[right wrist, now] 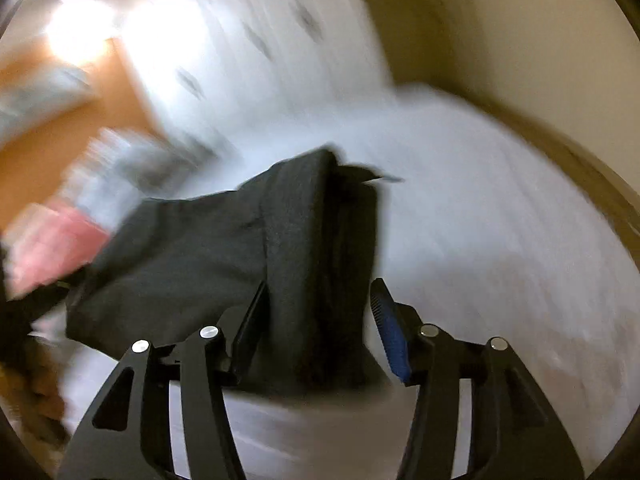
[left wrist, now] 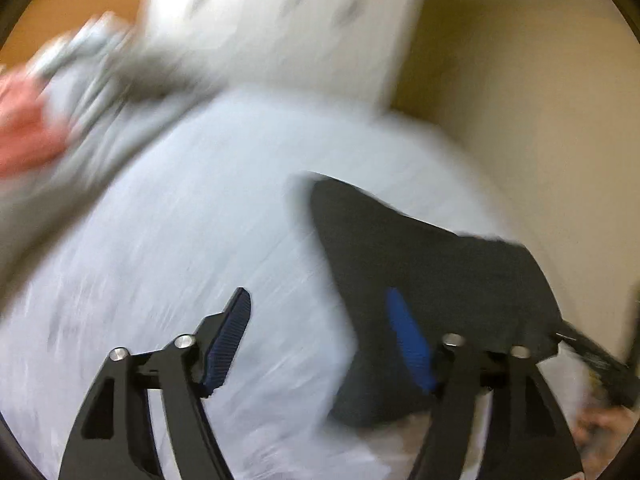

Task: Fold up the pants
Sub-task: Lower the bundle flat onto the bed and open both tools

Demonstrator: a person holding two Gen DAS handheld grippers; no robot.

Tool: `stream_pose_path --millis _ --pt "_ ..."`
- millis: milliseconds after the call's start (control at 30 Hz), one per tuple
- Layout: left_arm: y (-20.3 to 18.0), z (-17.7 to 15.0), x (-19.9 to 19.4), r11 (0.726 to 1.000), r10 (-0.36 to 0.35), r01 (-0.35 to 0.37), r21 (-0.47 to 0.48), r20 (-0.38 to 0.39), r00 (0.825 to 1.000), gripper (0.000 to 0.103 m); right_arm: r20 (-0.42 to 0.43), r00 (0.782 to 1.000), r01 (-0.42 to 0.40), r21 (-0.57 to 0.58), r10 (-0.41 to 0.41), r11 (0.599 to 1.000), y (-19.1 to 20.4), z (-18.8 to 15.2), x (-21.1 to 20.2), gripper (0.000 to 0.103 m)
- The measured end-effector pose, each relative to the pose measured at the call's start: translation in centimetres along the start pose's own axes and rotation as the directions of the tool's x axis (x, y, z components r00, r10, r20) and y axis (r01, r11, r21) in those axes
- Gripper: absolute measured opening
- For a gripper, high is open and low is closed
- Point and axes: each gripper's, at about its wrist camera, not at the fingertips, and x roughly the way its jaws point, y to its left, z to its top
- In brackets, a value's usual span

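Bedding [left wrist: 192, 240], white, spread beneath everything else and filling most of both views; heavily motion-blurred. Used below as the landmark.

Wall [left wrist: 520, 80], beige, rising beyond the far right edge of the bedding. Cabinet front [left wrist: 280, 20], white with dark handle marks, standing past the far edge of the bedding. Floor [right wrist: 60, 152], orange-brown, visible beyond the far left of the bedding.

Laundry heap [left wrist: 92, 92], grey and striped, lying at the far left of the bedding, with a pink cloth [left wrist: 24, 136] beside it at the outer left; details blurred.

Pants [right wrist: 240, 248], dark charcoal, bunched into upright folds over the middle of the bedding and hanging from the grip rather than lying flat; in the left wrist view the same pants [left wrist: 420, 280] seen over the right part of the bedding.

Right gripper [right wrist: 316, 320], over the near middle of the bedding, holding a thick fold of the pants between its fingers, jaws parted only by the cloth's thickness.

Left gripper [left wrist: 324, 336], over the near side of the bedding, jaws spread wide; nothing between the pads except an edge of the pants lying against the right blue pad [left wrist: 408, 336]. Contact at that pad not certain through the blur.
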Motion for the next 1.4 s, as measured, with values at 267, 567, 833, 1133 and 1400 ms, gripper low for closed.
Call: stream_pose_path --millis 267,567,833,1133,1400 --pt "4.8 -4.4 7.6 0.986 -0.083 0.054 -0.157 -0.181 0.980 0.058 -0.091 0.996 0.013 -0.063 -0.018 0.998 -2.6 -3.1 4.5 0.075" --pt "0.7 -5.9 13.9 0.962 -0.241 0.202 -0.182 -0.231 0.943 0.043 -0.231 0.970 -0.040 0.136 0.070 0.990 -4.8 -5.4 12.5 0.051" --pt "-0.1 2.2 7.0 0.957 -0.281 0.275 -0.093 -0.055 0.958 0.018 -0.009 0.984 -0.178 0.002 0.178 0.984 1.6 0.2 5.5 0.024" --pt "2.5 -0.9 6.3 0.997 -0.075 0.076 -0.001 -0.117 0.990 0.041 -0.024 0.989 -0.143 -0.009 0.143 0.990 2.2 -1.0 5.4 0.042" --pt "3.8 -3.8 7.9 0.997 -0.038 0.024 -0.078 -0.188 0.981 0.060 -0.062 0.997 0.042 -0.077 -0.047 0.996 0.1 -4.8 5.4 0.052"
